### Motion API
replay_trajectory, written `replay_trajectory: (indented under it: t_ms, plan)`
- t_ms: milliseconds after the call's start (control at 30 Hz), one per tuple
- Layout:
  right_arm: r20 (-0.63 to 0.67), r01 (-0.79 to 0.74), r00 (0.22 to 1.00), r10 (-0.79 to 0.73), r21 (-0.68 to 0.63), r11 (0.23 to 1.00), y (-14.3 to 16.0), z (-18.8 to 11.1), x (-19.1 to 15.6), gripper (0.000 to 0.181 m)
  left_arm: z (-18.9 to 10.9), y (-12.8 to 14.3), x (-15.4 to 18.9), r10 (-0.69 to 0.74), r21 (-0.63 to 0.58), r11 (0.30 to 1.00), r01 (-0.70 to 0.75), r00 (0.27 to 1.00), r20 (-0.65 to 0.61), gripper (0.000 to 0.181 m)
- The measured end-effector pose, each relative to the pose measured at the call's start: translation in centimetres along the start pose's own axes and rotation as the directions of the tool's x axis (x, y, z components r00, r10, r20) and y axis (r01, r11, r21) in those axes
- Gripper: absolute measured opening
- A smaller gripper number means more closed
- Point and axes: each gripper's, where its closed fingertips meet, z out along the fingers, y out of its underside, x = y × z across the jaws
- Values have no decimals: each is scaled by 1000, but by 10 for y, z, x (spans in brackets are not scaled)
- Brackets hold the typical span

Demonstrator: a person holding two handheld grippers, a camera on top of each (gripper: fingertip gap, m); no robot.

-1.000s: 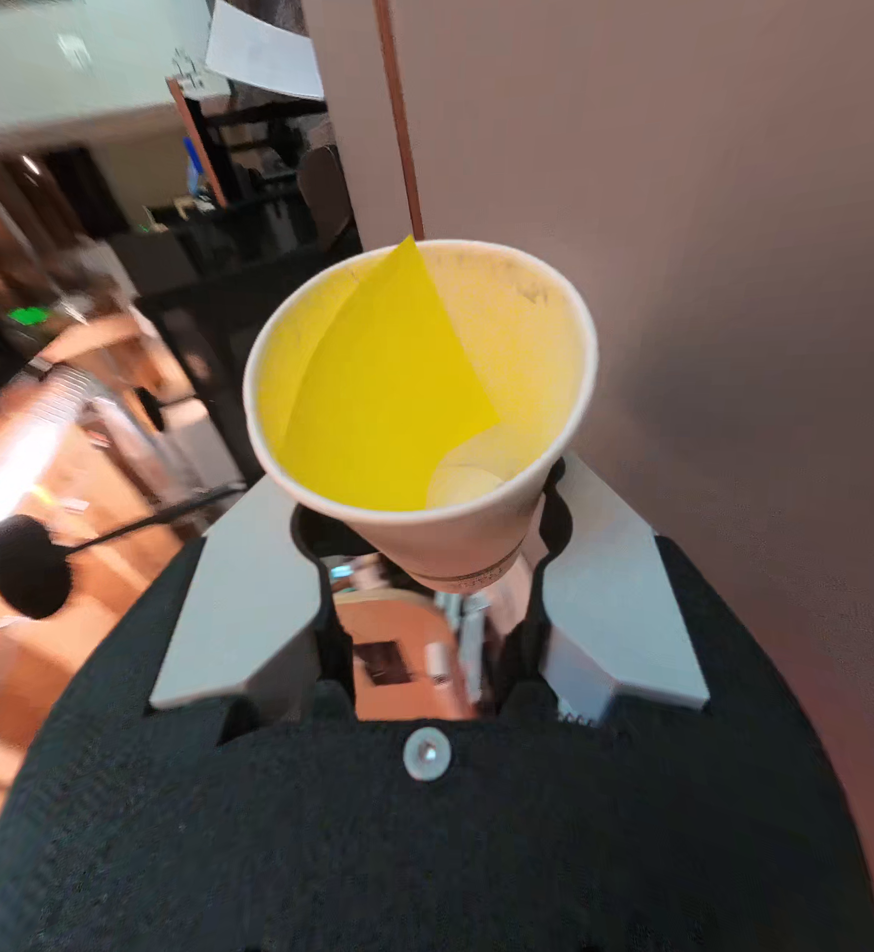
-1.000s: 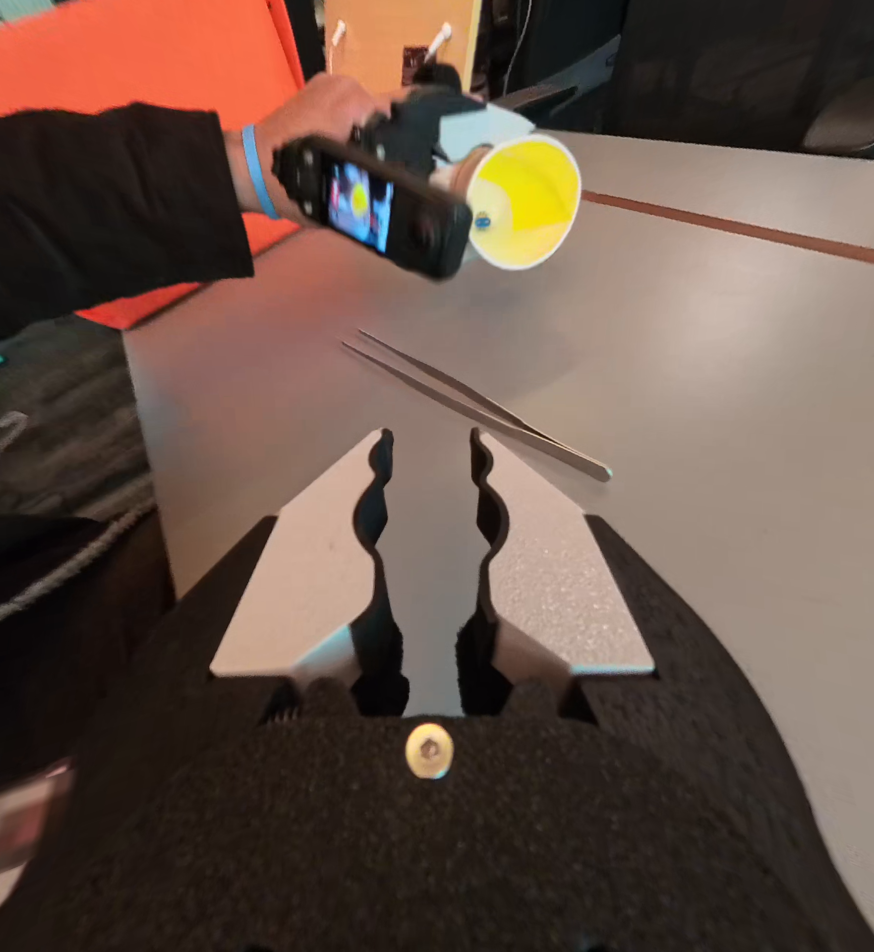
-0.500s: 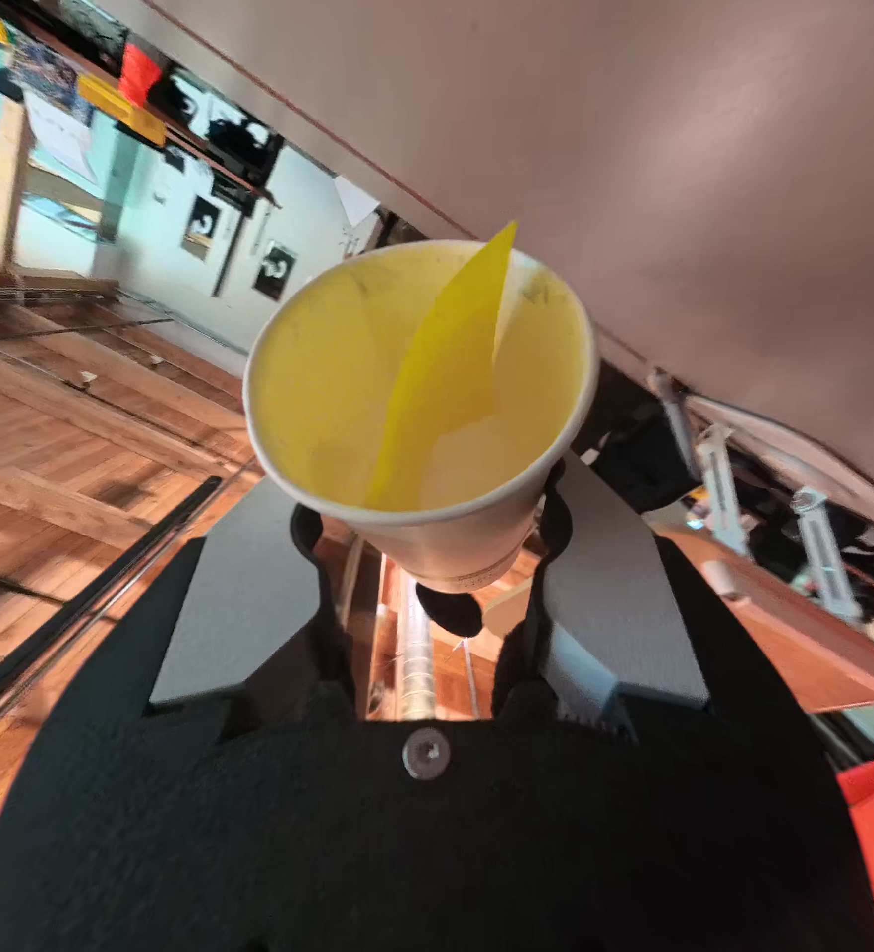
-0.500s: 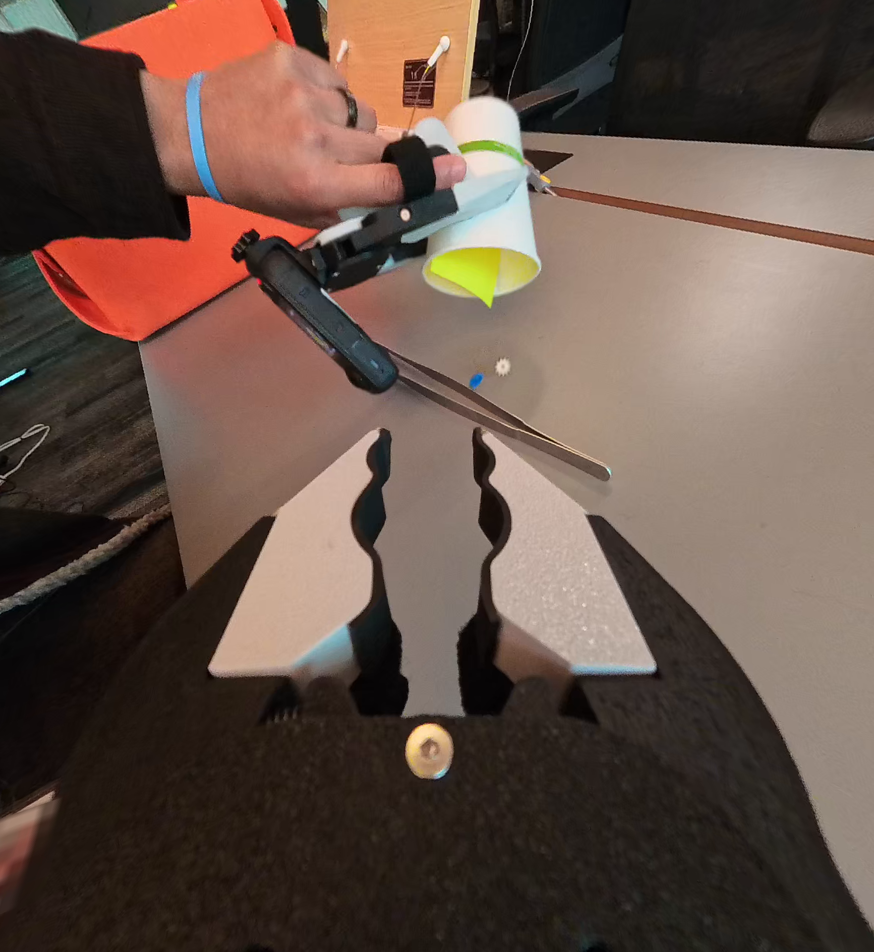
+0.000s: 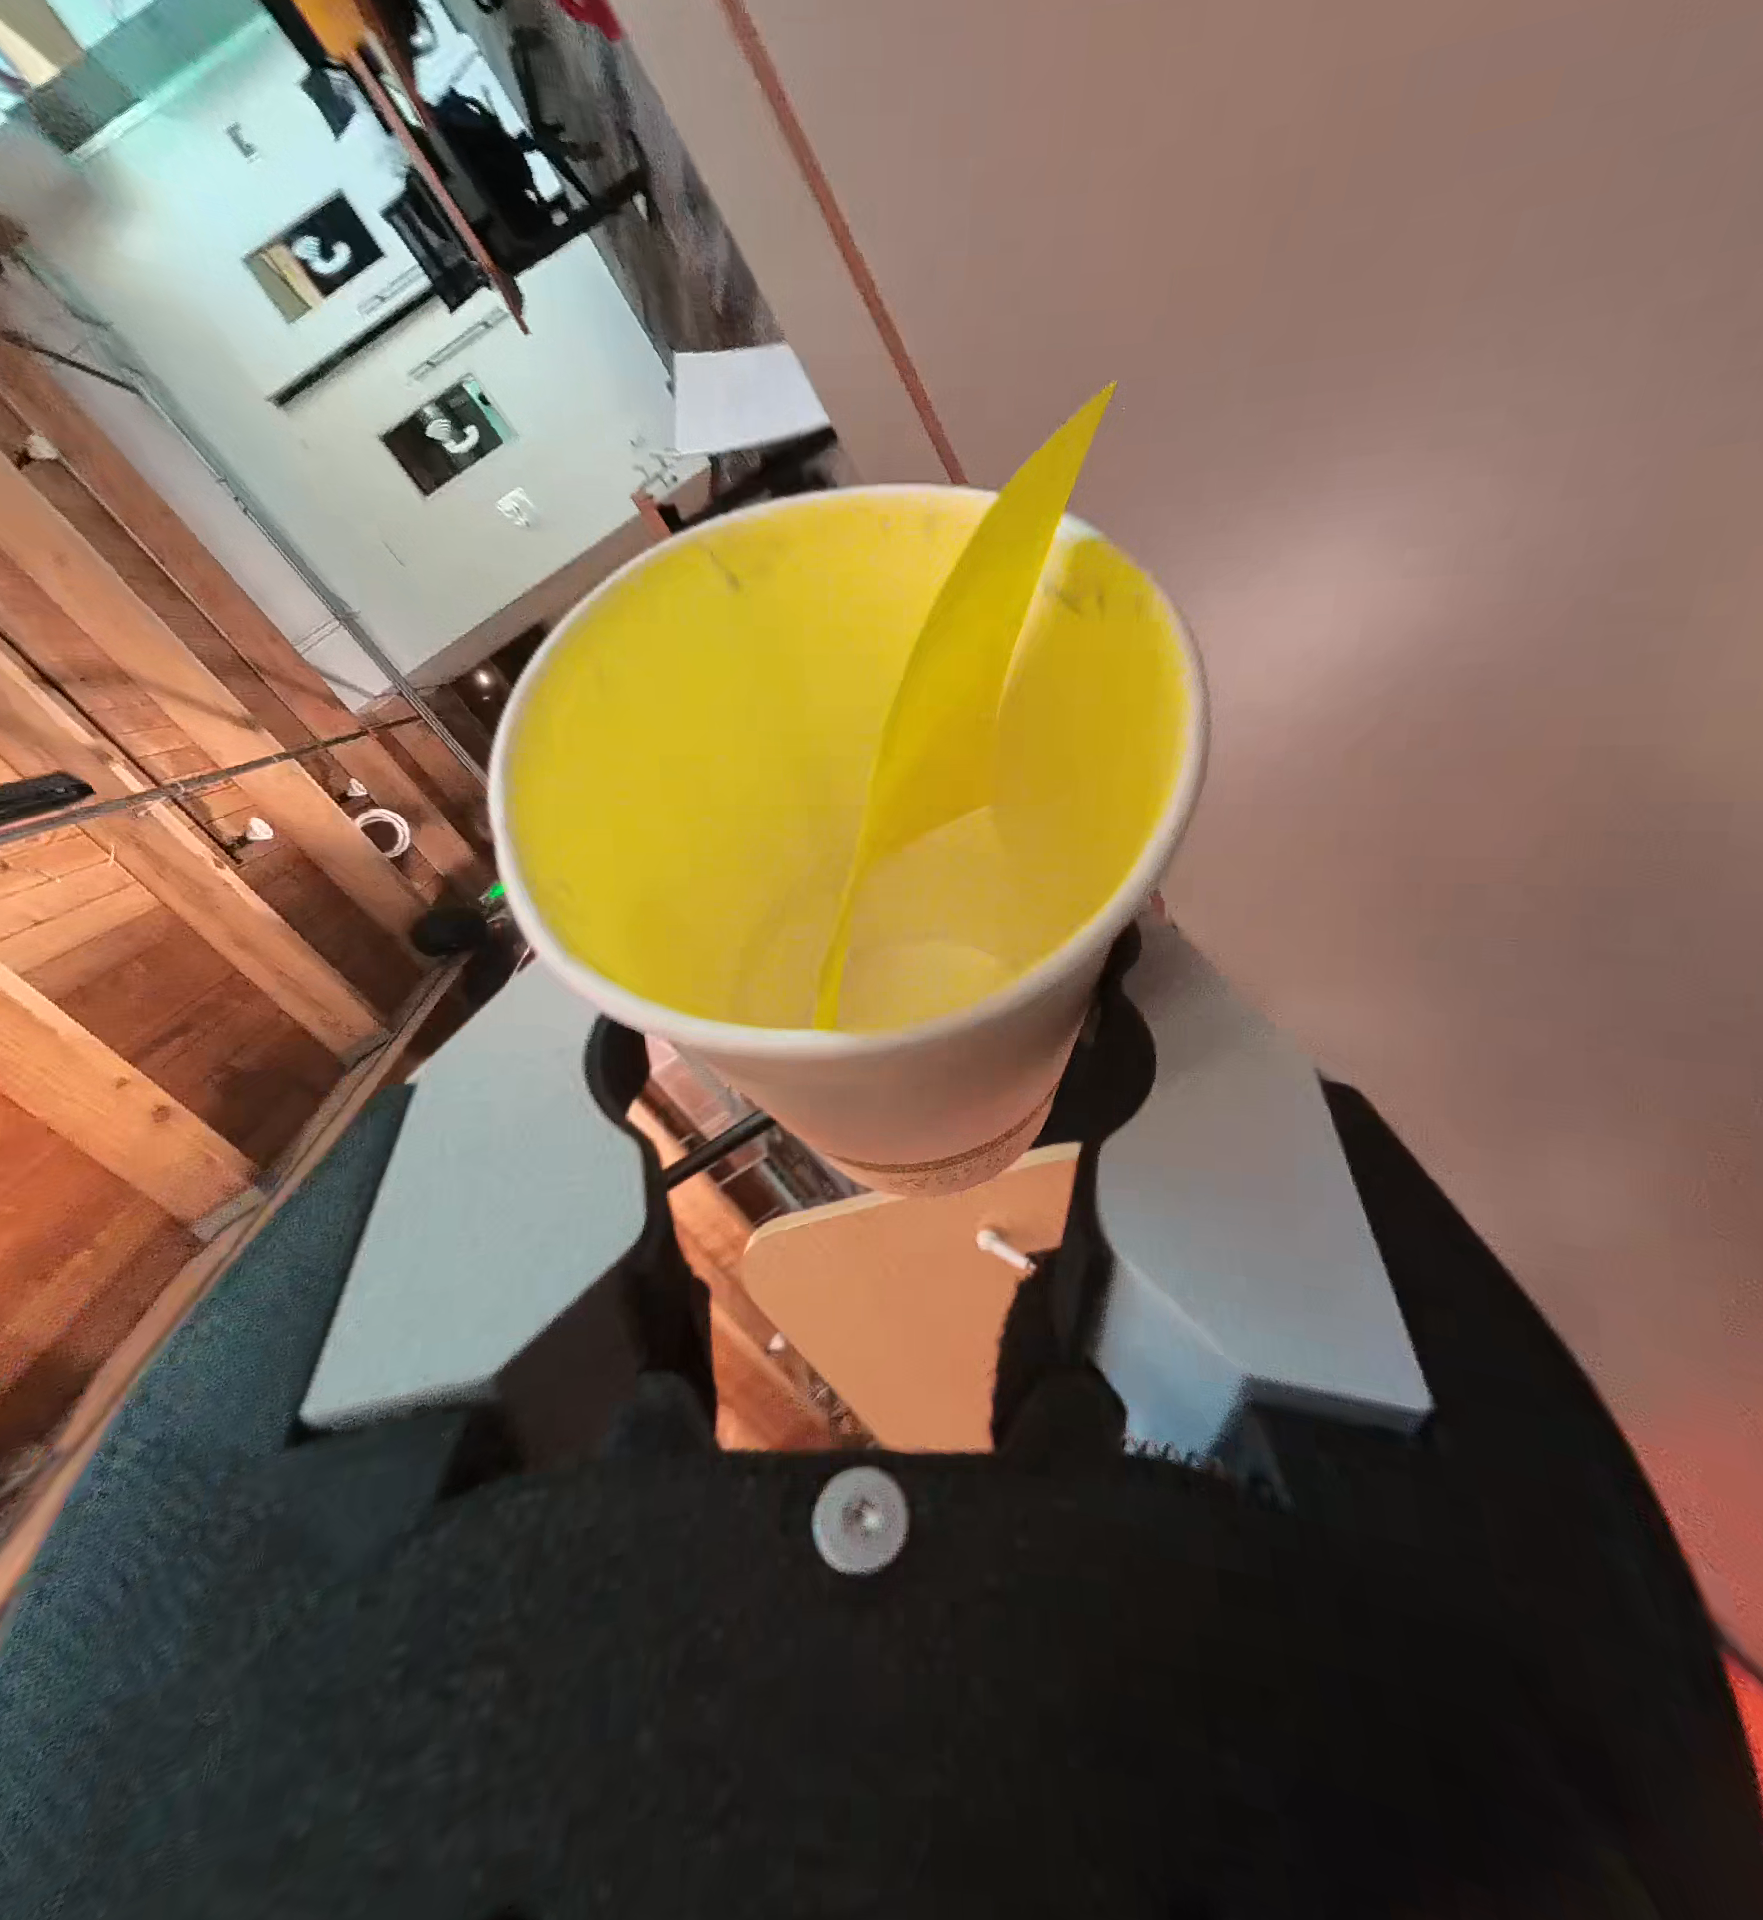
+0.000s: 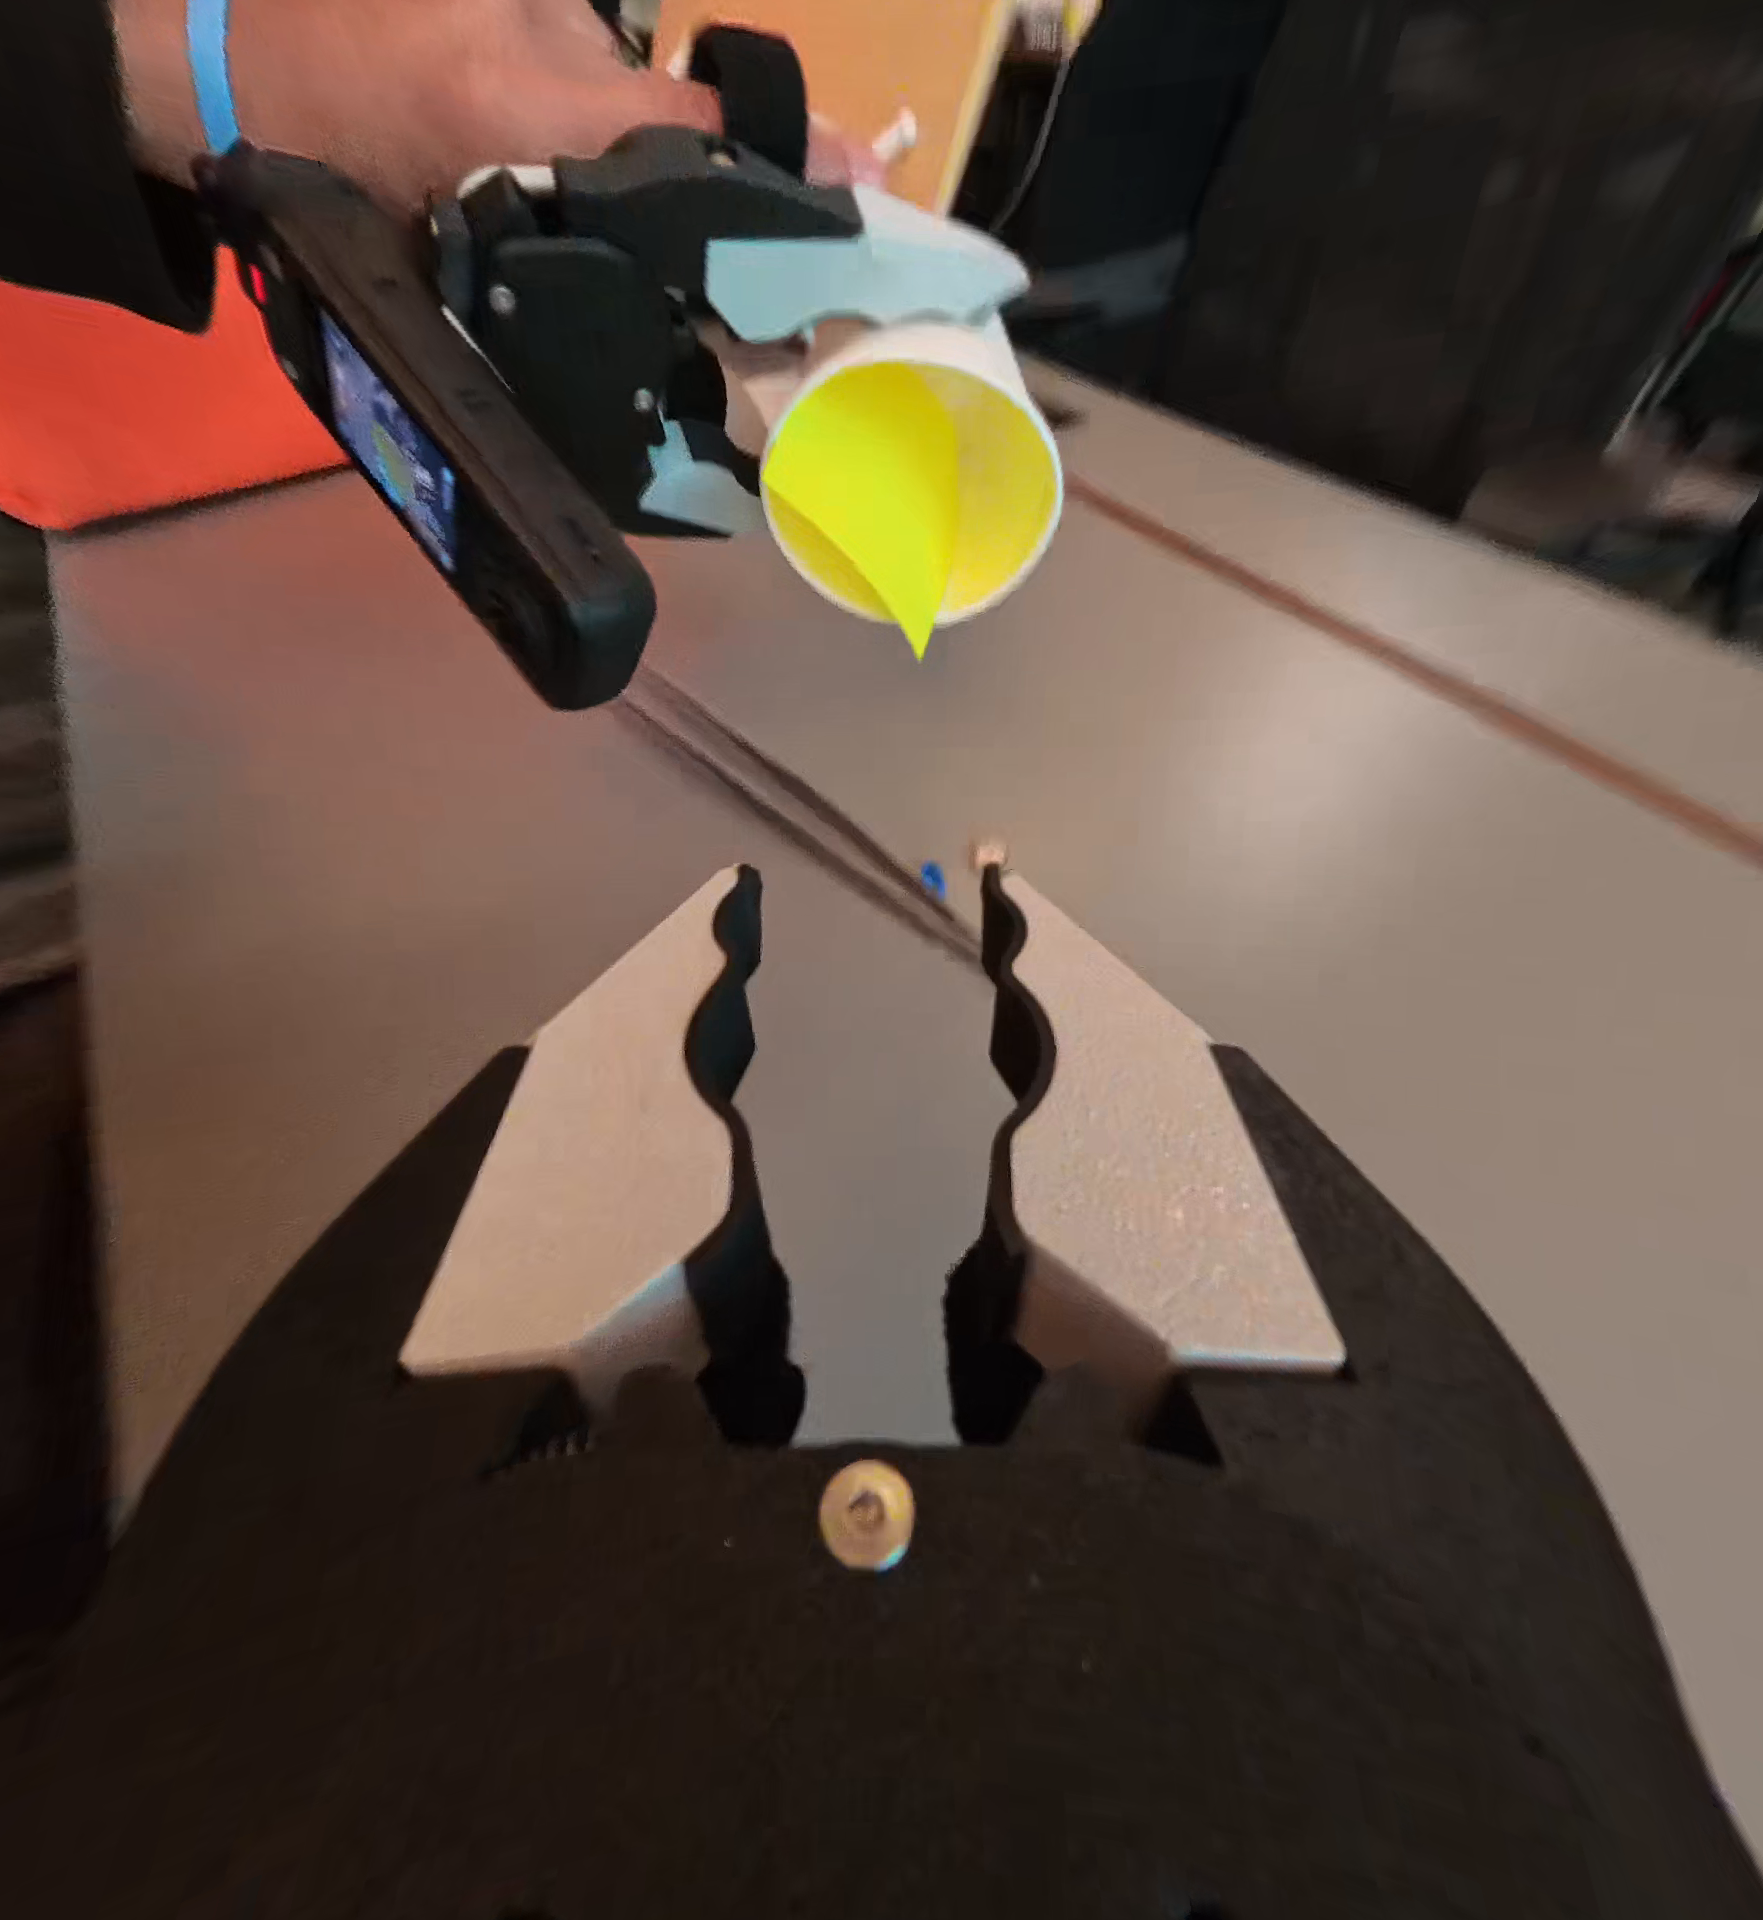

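My left gripper (image 5: 866, 1039) is shut on the base of a white paper cup (image 5: 856, 1101) with a yellow sheet (image 5: 970, 675) curled inside. In the right wrist view a hand holds that gripper (image 6: 783, 374) above the grey table (image 6: 1324, 1091), with the cup (image 6: 1002, 488) tilted and its mouth turned toward the camera. My right gripper (image 6: 869, 883) is open and empty, low over the table. Metal tweezers (image 6: 804, 821) lie just ahead of its fingertips. A small blue piece (image 6: 931, 881) and a small white gear-like piece (image 6: 989, 854) lie beside the tweezers' tip.
A brown seam (image 6: 1428, 675) runs across the table at the right. An orange panel (image 6: 77, 395) stands beyond the left table edge. Black chairs (image 6: 1376, 208) and a wooden board (image 6: 856, 94) stand at the far side. The tips of one gripper are about 20 cm away from the tips of the other. Between my left fingertips and the small white gear-like piece (image 6: 989, 854) there is roughly 15 cm.
The left gripper tipped the cup mouth down, and the blue and white pieces appeared on the table. The cup now faces sideways. My right gripper has moved up to the tweezers and opened wider.
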Motion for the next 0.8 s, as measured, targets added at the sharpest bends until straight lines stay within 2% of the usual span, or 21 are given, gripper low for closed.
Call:
replay_trajectory:
  t_ms: [100, 200, 267, 333, 400, 433, 533, 633, 667, 733, 800]
  plan:
    - [-48, 187, 982, -182, 173, 967, -32, 25, -4, 41, -15, -11, -12, -72, 51, 996, 72, 997, -6, 87]
    - [-29, 274, 961, -274, 196, 942, -41, 58, -14, 43, -26, -18, -17, -125, 76, 989, 127, 991, -38, 87]
    - [-118, 348, 937, -330, 196, 917, -49, 76, -5, 42, -31, -23, -17, -154, 95, 983, 159, 986, -58, 87]
    - [-134, 371, 928, -348, 231, 899, -57, 90, -5, 30, -33, -24, -16, -155, 99, 982, 161, 986, -59, 87]
    - [-101, 384, 923, -371, 195, 903, -50, 103, -6, 0, -32, -22, -12, -150, 89, 984, 155, 986, -69, 88]
    - [-72, 375, 927, -369, 202, 905, -49, 106, -8, 0, -30, -16, -9, -144, 75, 986, 149, 987, -73, 88]
    - [-19, 279, 960, -281, 179, 943, -39, 102, 3, 0, -15, 14, 2, -150, 6, 989, 151, 985, -82, 88]
    - [-64, 109, 992, -108, 19, 994, -8, 104, 44, 0, 5, 62, 14, -196, -110, 976, 187, 977, -79, 88]
    - [-33, 21, 999, -22, -33, 999, 4, 108, 49, 0, 10, 75, 18, -227, -142, 966, 214, 970, -85, 88]
    - [65, -181, 980, 189, -116, 977, 17, 115, 43, 0, 17, 93, 23, -303, -185, 942, 281, 948, -100, 88]
    - [142, -309, 929, 341, -208, 928, 29, 120, 32, 0, 20, 98, 22, -402, -205, 904, 375, 909, -112, 88]
